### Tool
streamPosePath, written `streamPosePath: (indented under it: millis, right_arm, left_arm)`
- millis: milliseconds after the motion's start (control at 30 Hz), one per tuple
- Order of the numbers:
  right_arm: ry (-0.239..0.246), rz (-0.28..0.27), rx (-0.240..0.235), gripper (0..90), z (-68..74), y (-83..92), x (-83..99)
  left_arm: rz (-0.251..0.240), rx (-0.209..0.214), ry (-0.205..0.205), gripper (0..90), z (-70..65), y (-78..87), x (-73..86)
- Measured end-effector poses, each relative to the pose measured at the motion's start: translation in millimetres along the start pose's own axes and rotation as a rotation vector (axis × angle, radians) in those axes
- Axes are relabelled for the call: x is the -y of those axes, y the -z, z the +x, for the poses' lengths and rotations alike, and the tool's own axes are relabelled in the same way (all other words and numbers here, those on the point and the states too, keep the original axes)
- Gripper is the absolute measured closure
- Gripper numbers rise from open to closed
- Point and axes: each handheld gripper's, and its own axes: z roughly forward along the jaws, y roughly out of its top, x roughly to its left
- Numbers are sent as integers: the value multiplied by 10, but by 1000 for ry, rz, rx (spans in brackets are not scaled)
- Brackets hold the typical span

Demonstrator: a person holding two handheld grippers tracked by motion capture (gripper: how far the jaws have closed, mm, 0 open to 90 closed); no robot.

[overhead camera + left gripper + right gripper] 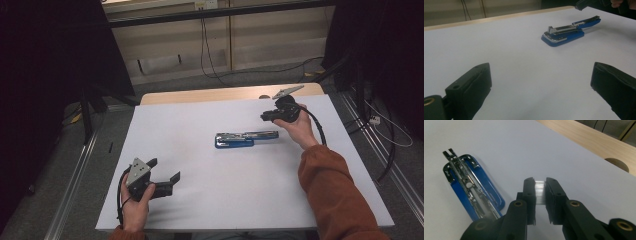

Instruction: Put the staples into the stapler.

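A blue stapler (245, 137) lies flipped open in the middle of the white tabletop (200, 125), its chrome magazine exposed (474, 195). My right gripper (267, 116) hovers just beyond the stapler's right end, shut on a small silvery strip of staples (540, 192) pinched between its pads. In the right gripper view, my right gripper (540, 182) sits to the right of the stapler, above the table. My left gripper (165, 172) rests near the front left of the table, open and with nothing between its fingers; the stapler (566, 32) lies well ahead of it. My left gripper (540, 82) has its jaws wide apart.
A wooden table edge (225, 93) with a round cable hole (616, 163) runs along the far side of the white surface. Cables and dark stands sit on the floor beyond and to the sides. A person's sleeve (335, 195) comes in at bottom right.
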Motion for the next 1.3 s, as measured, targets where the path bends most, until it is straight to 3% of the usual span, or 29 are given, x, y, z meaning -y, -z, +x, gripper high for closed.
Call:
streamPosePath:
  millis: [533,1300]
  right_arm:
    - [52,-40,-75,792,251,-5,-58]
    - [139,-31,-174,792,588,-72,-226]
  left_arm:
    - [-5,1,-2,36,-2,7,-4]
    - [-2,-1,7,34,-7,-3,1]
